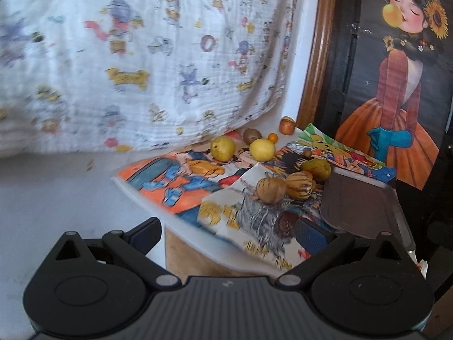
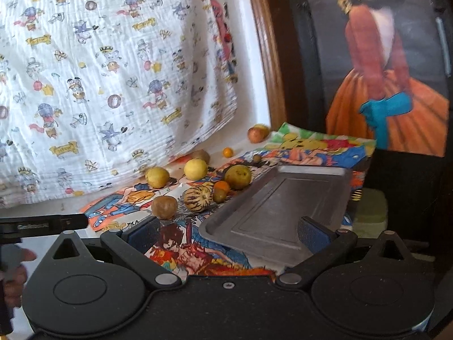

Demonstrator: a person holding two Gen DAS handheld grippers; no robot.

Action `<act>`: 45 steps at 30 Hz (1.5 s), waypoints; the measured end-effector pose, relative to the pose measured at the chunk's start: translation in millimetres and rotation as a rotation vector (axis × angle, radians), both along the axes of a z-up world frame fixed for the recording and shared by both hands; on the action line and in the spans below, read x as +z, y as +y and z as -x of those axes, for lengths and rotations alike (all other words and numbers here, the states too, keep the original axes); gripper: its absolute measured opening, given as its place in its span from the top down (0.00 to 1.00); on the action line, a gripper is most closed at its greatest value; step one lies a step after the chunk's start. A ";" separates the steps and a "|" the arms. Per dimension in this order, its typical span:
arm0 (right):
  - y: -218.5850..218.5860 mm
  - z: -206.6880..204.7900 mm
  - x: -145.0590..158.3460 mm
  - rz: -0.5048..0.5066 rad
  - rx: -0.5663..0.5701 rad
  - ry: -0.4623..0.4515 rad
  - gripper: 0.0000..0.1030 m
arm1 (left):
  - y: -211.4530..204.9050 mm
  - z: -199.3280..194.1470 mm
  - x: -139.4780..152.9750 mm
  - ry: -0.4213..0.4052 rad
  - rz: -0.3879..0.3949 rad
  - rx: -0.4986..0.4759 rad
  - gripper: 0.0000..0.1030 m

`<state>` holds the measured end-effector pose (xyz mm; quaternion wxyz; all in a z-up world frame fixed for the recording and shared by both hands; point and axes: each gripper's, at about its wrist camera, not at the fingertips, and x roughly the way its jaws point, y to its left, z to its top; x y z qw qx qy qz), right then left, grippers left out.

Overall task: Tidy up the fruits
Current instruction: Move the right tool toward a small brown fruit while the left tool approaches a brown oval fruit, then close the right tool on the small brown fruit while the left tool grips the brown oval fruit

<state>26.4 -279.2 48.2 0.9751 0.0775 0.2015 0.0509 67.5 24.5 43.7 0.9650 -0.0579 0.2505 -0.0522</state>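
Observation:
Several fruits lie loose on a cartoon-printed cloth [image 2: 198, 249]: two yellow lemons [image 2: 195, 169] [image 2: 157, 177], a green pear [image 2: 237, 177], a striped melon [image 2: 197, 198], a brown round fruit [image 2: 164, 206], a small orange [image 2: 221, 187] and a reddish fruit [image 2: 256, 134] at the back. A grey metal tray [image 2: 283, 206] sits bare at the right. My right gripper [image 2: 229, 233] hangs open over the tray's near corner. My left gripper [image 1: 229, 233] is open too, low before the table's front edge, short of the striped melons [image 1: 300, 184] and the tray [image 1: 359, 198].
A white cartoon-print blanket [image 2: 99, 85] hangs behind the fruits on the left. A wooden frame [image 2: 266, 56] and a dark panel with a painted figure in an orange skirt [image 2: 396, 107] stand at the back right. A hand [image 2: 14, 277] shows at the far left.

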 end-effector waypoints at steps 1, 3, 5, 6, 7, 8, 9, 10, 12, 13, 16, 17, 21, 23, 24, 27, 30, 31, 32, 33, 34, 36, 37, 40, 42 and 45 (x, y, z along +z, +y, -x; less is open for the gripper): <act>-4.3 -7.5 2.7 -0.001 0.012 0.007 0.00 | -2.3 -6.7 0.6 0.002 -0.007 -0.009 0.00; -11.9 -23.5 8.5 0.003 0.026 0.016 0.00 | -6.6 -21.9 1.2 0.006 -0.019 -0.031 0.00; -18.7 -39.6 13.2 0.012 0.035 0.030 0.00 | -12.4 -37.3 -0.2 0.015 -0.031 -0.053 0.00; -21.4 -48.4 15.6 0.017 0.038 0.041 0.00 | -16.0 -45.7 -1.7 0.021 -0.037 -0.068 0.00; -24.5 -58.3 17.5 0.019 0.040 0.055 0.00 | -19.1 -52.0 -3.2 0.029 -0.041 -0.080 0.00; -26.7 -66.7 19.0 0.019 0.047 0.068 0.00 | -22.7 -59.1 -5.0 0.037 -0.045 -0.094 0.00; -28.4 -74.7 20.1 0.017 0.062 0.081 0.00 | -24.9 -64.1 -6.6 0.043 -0.047 -0.102 0.00; -30.1 -84.0 20.6 0.012 0.088 0.098 0.00 | -27.9 -70.3 -8.4 0.050 -0.049 -0.111 0.00; -31.2 -102.9 21.5 -0.001 0.128 0.137 0.00 | -32.8 -80.4 -11.3 0.063 -0.050 -0.128 0.00; -30.6 -111.0 21.1 -0.010 0.146 0.155 0.00 | -35.4 -86.1 -12.7 0.070 -0.051 -0.137 0.00; -29.2 -136.7 21.0 -0.041 0.197 0.203 0.00 | -41.7 -102.6 -16.1 0.092 -0.043 -0.160 0.00; -28.3 -144.4 21.0 -0.049 0.209 0.214 0.00 | -43.9 -107.2 -17.5 0.094 -0.042 -0.165 0.00; -25.7 -177.8 15.9 -0.079 0.231 0.249 0.00 | -50.8 -124.7 -24.2 0.109 -0.038 -0.168 0.00; -25.1 -192.9 11.2 -0.092 0.226 0.272 0.01 | -53.2 -133.2 -29.0 0.119 -0.036 -0.169 0.00; -25.1 -200.3 8.3 -0.107 0.232 0.281 0.01 | -54.2 -137.0 -31.2 0.124 -0.036 -0.170 0.00; -26.2 -218.7 0.1 -0.155 0.244 0.306 0.06 | -55.1 -146.1 -36.4 0.134 -0.031 -0.164 0.01; -23.3 -235.5 -7.5 -0.159 0.241 0.330 0.14 | -53.6 -154.8 -41.4 0.141 -0.012 -0.156 0.02; -21.8 -239.7 -10.1 -0.154 0.238 0.336 0.18 | -53.0 -157.7 -42.8 0.143 -0.006 -0.157 0.02; -19.7 -244.7 -13.1 -0.151 0.236 0.344 0.22 | -52.8 -160.3 -44.1 0.143 0.000 -0.158 0.03; -17.4 -250.2 -16.4 -0.148 0.232 0.354 0.24 | -52.0 -162.2 -45.4 0.144 0.006 -0.159 0.05; -15.4 -254.6 -19.5 -0.145 0.229 0.362 0.28 | -51.4 -164.6 -46.6 0.145 0.013 -0.160 0.06; -10.7 -262.0 -26.4 -0.139 0.225 0.377 0.34 | -50.9 -169.0 -48.8 0.151 0.030 -0.166 0.11; -7.7 -265.7 -29.8 -0.131 0.226 0.383 0.39 | -50.6 -171.0 -50.1 0.153 0.040 -0.171 0.12; -0.2 -274.3 -37.6 -0.098 0.214 0.392 0.46 | -51.0 -176.4 -52.9 0.160 0.068 -0.182 0.19; 2.9 -278.5 -41.6 -0.091 0.214 0.394 0.50 | -51.9 -179.4 -53.9 0.163 0.078 -0.189 0.25; 5.1 -283.0 -42.7 -0.073 0.206 0.383 0.56 | -51.8 -183.0 -56.6 0.175 0.096 -0.194 0.34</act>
